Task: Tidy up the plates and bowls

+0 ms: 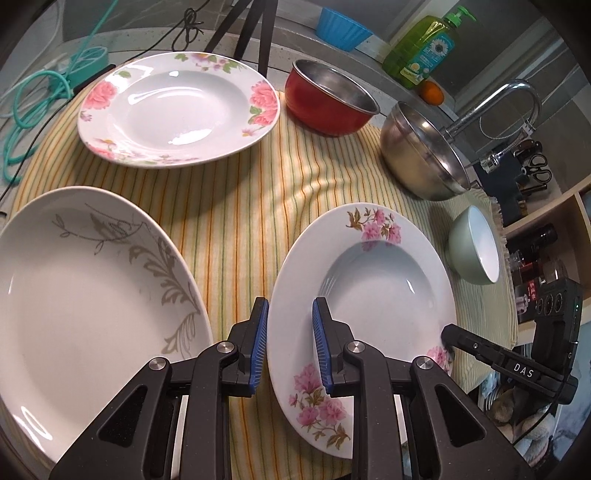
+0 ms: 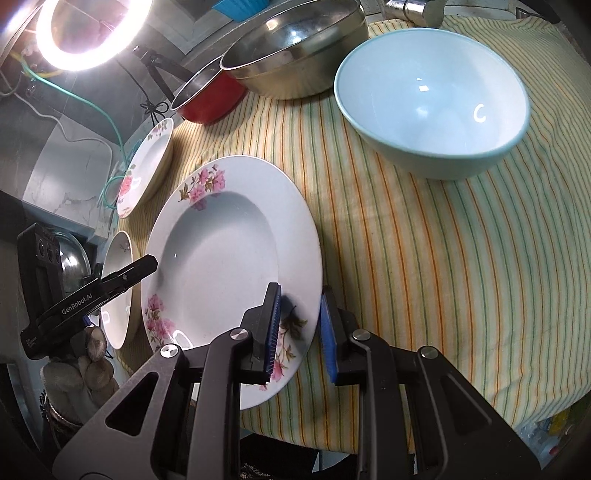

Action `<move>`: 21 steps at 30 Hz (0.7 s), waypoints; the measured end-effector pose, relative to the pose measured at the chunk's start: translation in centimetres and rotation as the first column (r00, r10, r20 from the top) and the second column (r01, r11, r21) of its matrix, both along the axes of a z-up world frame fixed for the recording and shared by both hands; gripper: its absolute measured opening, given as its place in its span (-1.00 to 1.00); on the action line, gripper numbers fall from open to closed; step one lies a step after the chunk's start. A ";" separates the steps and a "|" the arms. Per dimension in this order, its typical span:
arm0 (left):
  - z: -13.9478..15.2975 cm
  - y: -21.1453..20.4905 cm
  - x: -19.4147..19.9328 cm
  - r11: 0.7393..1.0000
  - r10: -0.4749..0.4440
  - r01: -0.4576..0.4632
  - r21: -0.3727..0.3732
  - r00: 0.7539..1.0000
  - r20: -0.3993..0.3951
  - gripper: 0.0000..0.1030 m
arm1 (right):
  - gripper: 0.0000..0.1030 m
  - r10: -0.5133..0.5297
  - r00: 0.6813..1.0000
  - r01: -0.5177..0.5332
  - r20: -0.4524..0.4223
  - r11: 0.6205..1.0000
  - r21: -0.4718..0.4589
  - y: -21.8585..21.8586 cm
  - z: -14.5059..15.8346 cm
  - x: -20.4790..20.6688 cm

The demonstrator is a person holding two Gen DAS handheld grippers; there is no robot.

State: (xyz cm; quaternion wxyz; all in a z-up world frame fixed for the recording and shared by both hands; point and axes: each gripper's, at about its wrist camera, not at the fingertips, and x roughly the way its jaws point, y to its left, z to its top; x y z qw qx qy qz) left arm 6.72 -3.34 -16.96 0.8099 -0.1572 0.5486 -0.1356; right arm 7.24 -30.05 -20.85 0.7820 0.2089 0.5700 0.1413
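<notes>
A white deep plate with pink flowers [image 1: 369, 288] lies tilted over the striped cloth [image 1: 240, 221], with both grippers holding it. My left gripper [image 1: 290, 343] is shut on its left rim, blue pads on either side of the edge. My right gripper [image 2: 301, 328] is shut on the opposite rim of the same plate [image 2: 221, 258]. A rose-patterned plate [image 1: 177, 107] sits at the back left. Beside the held plate on the left lies a large plate with a grey leaf pattern [image 1: 92, 302]. A red bowl [image 1: 328, 99], a steel bowl [image 1: 421, 155] and a pale green bowl [image 2: 432, 99] stand on the cloth.
A blue bowl [image 1: 343, 29], a green soap bottle [image 1: 424, 44] and a faucet [image 1: 498, 107] line the back right. Tripod legs and cables stand behind the rose plate, under a ring light [image 2: 92, 33]. The cloth's front edge drops off just below the held plate.
</notes>
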 end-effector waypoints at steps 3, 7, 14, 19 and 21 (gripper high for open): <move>0.0 0.0 -0.4 1.000 -0.002 0.002 0.004 1.000 0.001 -0.57 | -0.58 0.004 1.000 -0.004 -0.002 1.000 0.000 -0.1 0.0 -0.3; -0.1 0.0 -0.7 1.000 -0.002 0.002 0.004 1.000 0.000 -0.57 | -0.58 0.006 1.000 -0.006 -0.002 1.000 -0.002 0.0 -0.1 -0.6; -0.2 -0.3 -0.8 1.000 -0.009 0.009 0.010 1.000 0.003 -0.57 | -0.58 0.007 1.000 -0.007 -0.004 1.000 -0.002 0.0 -0.2 -0.9; -0.3 -0.2 -0.9 1.000 -0.011 0.011 0.007 1.000 0.004 -0.57 | -0.58 0.011 1.000 -0.011 -0.002 1.000 -0.010 0.0 -0.2 -1.1; -0.2 -0.2 -1.0 1.000 -0.013 0.013 0.007 1.000 0.005 -0.58 | -0.58 0.015 1.000 -0.015 0.003 1.000 -0.025 0.1 -0.1 -1.1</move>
